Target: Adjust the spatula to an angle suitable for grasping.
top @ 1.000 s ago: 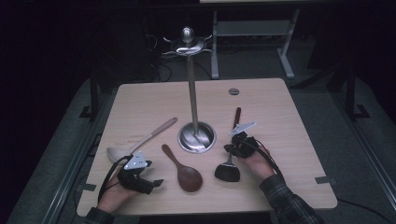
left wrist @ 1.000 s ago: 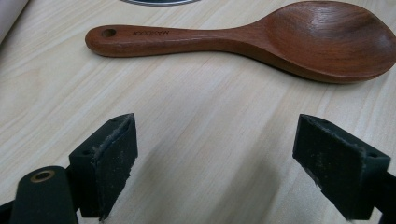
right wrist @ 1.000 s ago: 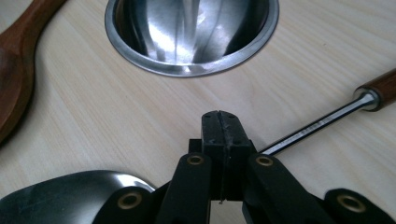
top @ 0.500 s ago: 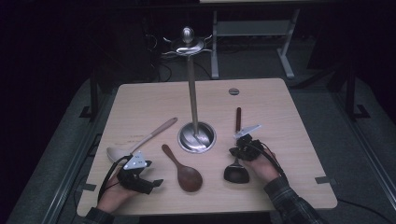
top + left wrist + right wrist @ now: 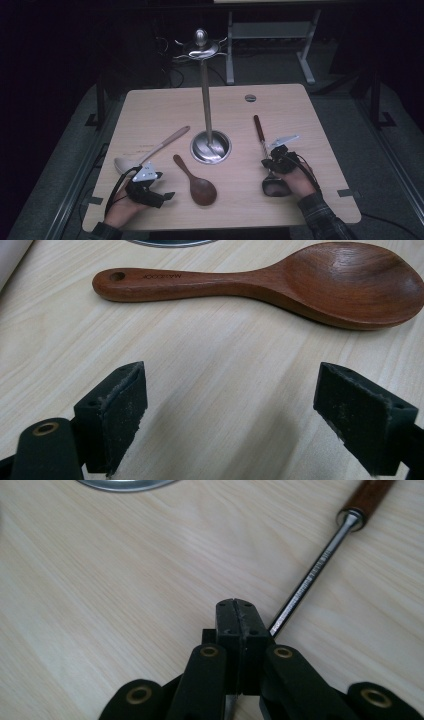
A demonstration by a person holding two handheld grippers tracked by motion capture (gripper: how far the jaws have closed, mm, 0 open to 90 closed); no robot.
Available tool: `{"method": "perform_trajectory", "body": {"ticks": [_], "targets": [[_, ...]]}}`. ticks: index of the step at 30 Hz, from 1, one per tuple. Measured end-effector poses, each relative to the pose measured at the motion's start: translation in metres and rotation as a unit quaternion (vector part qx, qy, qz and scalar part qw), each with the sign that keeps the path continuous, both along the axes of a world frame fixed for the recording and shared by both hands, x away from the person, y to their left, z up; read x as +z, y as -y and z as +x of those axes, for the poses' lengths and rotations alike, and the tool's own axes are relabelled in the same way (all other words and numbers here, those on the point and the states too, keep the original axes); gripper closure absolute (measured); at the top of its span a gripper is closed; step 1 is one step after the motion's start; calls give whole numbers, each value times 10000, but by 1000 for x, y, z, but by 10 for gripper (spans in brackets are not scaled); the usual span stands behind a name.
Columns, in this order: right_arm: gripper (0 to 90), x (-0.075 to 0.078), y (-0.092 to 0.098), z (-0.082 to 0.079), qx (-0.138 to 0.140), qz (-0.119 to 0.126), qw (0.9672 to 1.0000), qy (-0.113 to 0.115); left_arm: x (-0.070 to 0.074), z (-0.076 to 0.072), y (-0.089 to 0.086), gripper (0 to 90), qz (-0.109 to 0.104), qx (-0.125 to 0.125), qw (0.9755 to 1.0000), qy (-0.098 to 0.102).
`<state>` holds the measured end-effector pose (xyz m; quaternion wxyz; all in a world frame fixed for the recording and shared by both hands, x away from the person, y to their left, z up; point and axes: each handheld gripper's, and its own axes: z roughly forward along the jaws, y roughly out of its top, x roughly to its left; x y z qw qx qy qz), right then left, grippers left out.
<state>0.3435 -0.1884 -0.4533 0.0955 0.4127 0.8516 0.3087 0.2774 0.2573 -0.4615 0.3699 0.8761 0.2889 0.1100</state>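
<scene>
Light wood table [image 5: 150, 115] under the high view, dark room around it. Tall metal stand [image 5: 205, 95] with a round base sits mid-table, hooks at the top. Pale ladle [image 5: 150, 151] lies left of the base, bowl end toward the near-left corner. Brown wooden spoon [image 5: 196, 181] lies just in front of the base, bowl toward the person; in the left gripper view it lies across the top, handle with a hole to the left [image 5: 260, 282]. Metal utensil with a wooden handle [image 5: 262, 142] lies right of the base, handle pointing away, dark head at the near end by the right hand. Left gripper [image 5: 167, 195] rests low on the table near-left, jaws spread wide, nothing between them [image 5: 230, 415], spoon just ahead but apart. Right gripper [image 5: 272, 159] sits over the utensil's shaft, jaws pressed fully together [image 5: 236, 617]; shaft [image 5: 305, 587] runs beside and under them, cannot tell if pinched.
</scene>
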Motion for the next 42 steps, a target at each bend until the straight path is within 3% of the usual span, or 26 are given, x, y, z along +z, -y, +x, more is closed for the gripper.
{"method": "perform_trajectory", "body": {"ticks": [15, 25, 34, 42], "targets": [[899, -1, 45, -1, -429, -271, 9987, 21, 0, 0, 0, 136, 12, 9, 10000, 3], [898, 1, 68, 4, -742, -294, 9968, 58, 0, -1, -1, 136, -2, 24, 10000, 4], [887, 6, 76, 6, -802, -13, 9968, 28, 0, -1, -1, 137, 26, 13, 10000, 3], [719, 19, 75, 12, -747, 236, 9969, 20, 0, -1, 0, 136, 49, 13, 10000, -6]]}}
